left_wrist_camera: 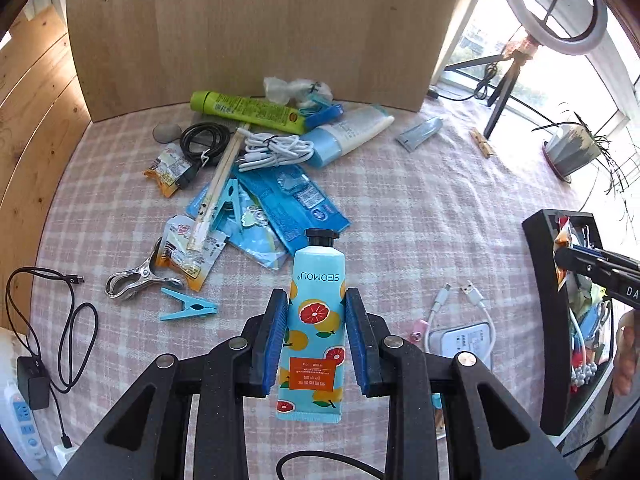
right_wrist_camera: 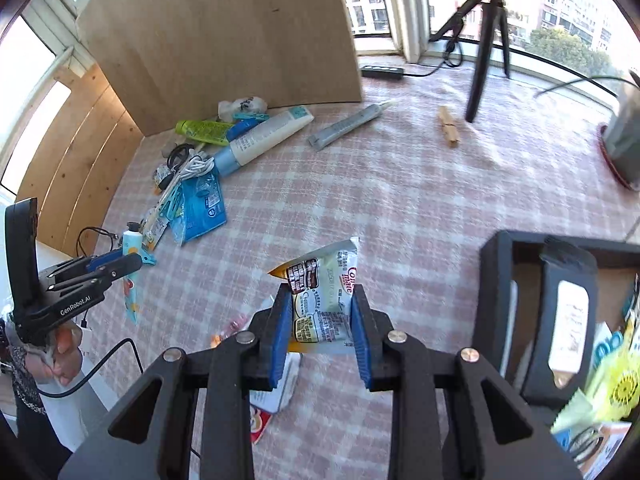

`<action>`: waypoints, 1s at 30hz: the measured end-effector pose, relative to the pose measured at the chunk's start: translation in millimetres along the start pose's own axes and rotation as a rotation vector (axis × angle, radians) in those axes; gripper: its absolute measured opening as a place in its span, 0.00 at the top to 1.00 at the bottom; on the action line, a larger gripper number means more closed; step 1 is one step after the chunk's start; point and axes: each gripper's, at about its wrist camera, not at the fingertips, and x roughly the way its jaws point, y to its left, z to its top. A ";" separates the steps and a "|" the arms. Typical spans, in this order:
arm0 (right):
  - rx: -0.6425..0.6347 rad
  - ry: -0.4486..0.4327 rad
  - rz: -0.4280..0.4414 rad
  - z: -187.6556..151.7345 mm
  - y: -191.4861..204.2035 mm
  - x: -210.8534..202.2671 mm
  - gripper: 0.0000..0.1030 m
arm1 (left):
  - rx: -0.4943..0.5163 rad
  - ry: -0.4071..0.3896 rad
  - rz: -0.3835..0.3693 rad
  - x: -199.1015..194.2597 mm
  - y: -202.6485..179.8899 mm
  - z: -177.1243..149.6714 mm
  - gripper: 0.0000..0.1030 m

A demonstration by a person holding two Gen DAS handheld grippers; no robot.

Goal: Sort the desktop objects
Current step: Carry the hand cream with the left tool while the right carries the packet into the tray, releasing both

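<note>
Pink checked tablecloth (left_wrist_camera: 420,208) spreading below a wooden back panel (left_wrist_camera: 248,28), windows glaring at two o'clock. Left gripper (left_wrist_camera: 316,300) clamping a fruit-printed hand cream tube (left_wrist_camera: 316,320) between its blue pads, cap pointing to twelve o'clock, tube hanging clear of the cloth. Right gripper (right_wrist_camera: 320,296) pinching a coffee creamer sachet (right_wrist_camera: 324,292), jaws narrowed on the sachet, lifted above the cloth. Black sorting box (right_wrist_camera: 520,280) sitting at three o'clock of the sachet, already holding assorted items. Clutter pile (left_wrist_camera: 248,168) of cables, clips and packets lying at eleven o'clock of the tube
</note>
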 end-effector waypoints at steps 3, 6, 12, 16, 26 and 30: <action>0.064 -0.035 -0.023 -27.0 -32.0 -26.8 0.74 | 0.049 -0.002 -0.010 -8.8 -25.6 -3.8 0.73; 0.135 -0.069 -0.046 -50.7 -65.7 -51.8 0.73 | 0.107 -0.009 -0.029 -14.6 -59.2 -6.1 0.73; 0.247 -0.120 -0.139 -90.4 -134.6 -96.9 0.73 | 0.219 0.003 -0.113 -18.6 -141.9 -13.0 0.73; 0.304 -0.125 -0.192 -110.4 -176.4 -117.6 0.73 | 0.302 0.020 -0.159 -10.2 -206.8 -11.3 0.73; 0.364 -0.152 -0.261 -132.3 -241.6 -161.8 0.73 | 0.469 0.002 -0.260 -16.0 -352.9 5.7 0.73; 0.356 -0.161 -0.273 -130.8 -251.5 -171.6 0.73 | 0.515 -0.008 -0.273 -15.9 -395.7 12.4 0.73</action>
